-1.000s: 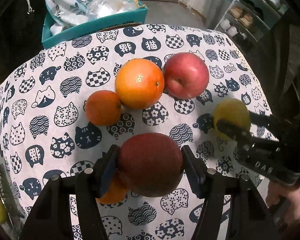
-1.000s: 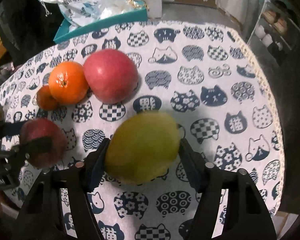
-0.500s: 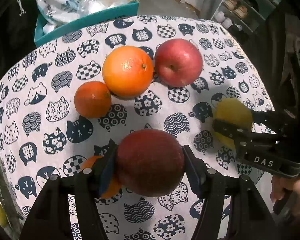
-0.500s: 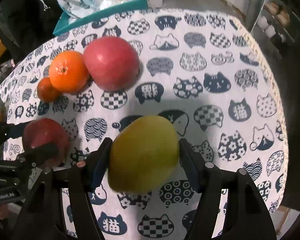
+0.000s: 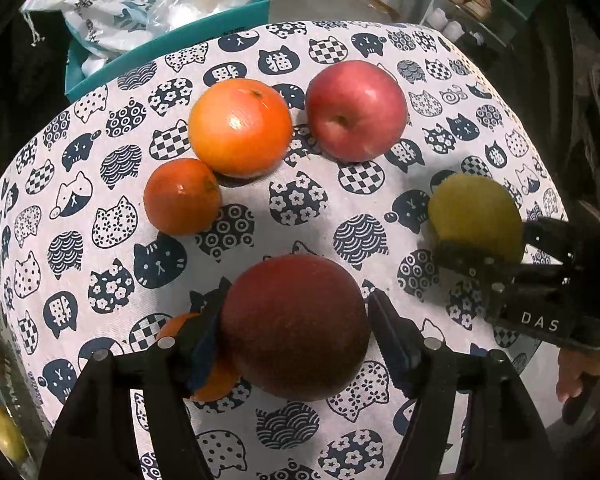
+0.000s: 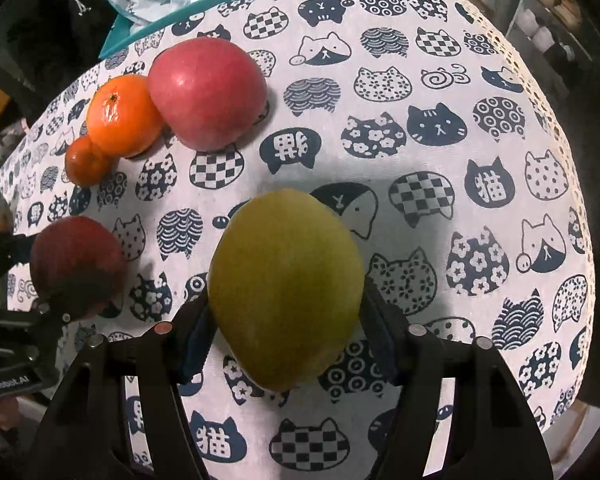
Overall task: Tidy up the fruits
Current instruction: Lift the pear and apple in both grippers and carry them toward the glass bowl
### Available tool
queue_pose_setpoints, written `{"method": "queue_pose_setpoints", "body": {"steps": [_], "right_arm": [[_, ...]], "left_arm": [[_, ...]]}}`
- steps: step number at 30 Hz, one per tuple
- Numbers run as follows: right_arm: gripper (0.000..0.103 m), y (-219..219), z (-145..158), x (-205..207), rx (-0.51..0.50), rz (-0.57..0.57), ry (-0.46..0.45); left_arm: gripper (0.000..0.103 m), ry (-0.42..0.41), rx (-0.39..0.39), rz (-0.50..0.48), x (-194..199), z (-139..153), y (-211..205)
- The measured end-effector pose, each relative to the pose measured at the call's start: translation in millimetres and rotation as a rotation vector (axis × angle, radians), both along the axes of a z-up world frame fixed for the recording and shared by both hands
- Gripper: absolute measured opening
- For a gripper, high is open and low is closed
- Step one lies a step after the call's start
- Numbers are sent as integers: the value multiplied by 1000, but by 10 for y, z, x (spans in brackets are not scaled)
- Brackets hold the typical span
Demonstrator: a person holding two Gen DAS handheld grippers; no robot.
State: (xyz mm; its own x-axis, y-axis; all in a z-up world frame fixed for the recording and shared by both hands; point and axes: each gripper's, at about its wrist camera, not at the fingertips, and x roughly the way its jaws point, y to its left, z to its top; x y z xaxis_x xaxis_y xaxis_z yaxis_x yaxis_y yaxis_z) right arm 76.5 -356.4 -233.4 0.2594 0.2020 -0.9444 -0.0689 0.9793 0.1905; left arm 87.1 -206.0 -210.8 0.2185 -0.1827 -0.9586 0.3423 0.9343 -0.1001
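Two fruits are sitting low over the cat-print cloth (image 5: 80, 208): the left claw (image 5: 294, 334) is opening around a dark red fruit (image 5: 294, 326), three others lying at twelve o'clock, while the right claw (image 6: 286, 326) is closing on an upright yellow-green fruit (image 6: 286, 288).

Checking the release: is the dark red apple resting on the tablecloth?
Apparently resting: the dark red apple meets the tablecloth; left gripper jaws are opening, a gap on one side.
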Motion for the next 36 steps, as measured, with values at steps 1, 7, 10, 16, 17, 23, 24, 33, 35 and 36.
{"method": "queue_pose_setpoints", "body": {"steps": [1, 7, 10, 16, 17, 23, 24, 33, 35, 36], "right_arm": [[59, -6, 17, -22, -11, 6, -7], [59, 50, 35, -17, -41, 23, -34], [59, 38, 37, -5, -37, 22, -38], [59, 39, 35, -5, -39, 17, -56], [59, 25, 43, -16, -40, 13, -60], [59, -19, 92, -39, -44, 6, -88], [59, -25, 119, -40, -44, 5, -97], [59, -10, 454, -103, -56, 11, -187], [59, -4, 541, -120, -56, 13, -206], [59, 3, 588, -127, -52, 14, -216]], "left_arm": [[72, 2, 5, -5, -1, 0, -5], [80, 16, -14, -30, -23, -3, -8], [81, 16, 9, -45, -43, -31, -42], [63, -21, 64, -55, -55, -64, -43], [63, -18, 49, -50, -44, -65, -19], [63, -31, 26, -32, -54, -52, 38], [63, -30, 23, -28, -59, -46, 49], [63, -67, -24, 10, -114, 216, 118], [63, -80, -33, 15, -118, 285, 133], [63, -88, -35, 16, -120, 323, 132]]}}
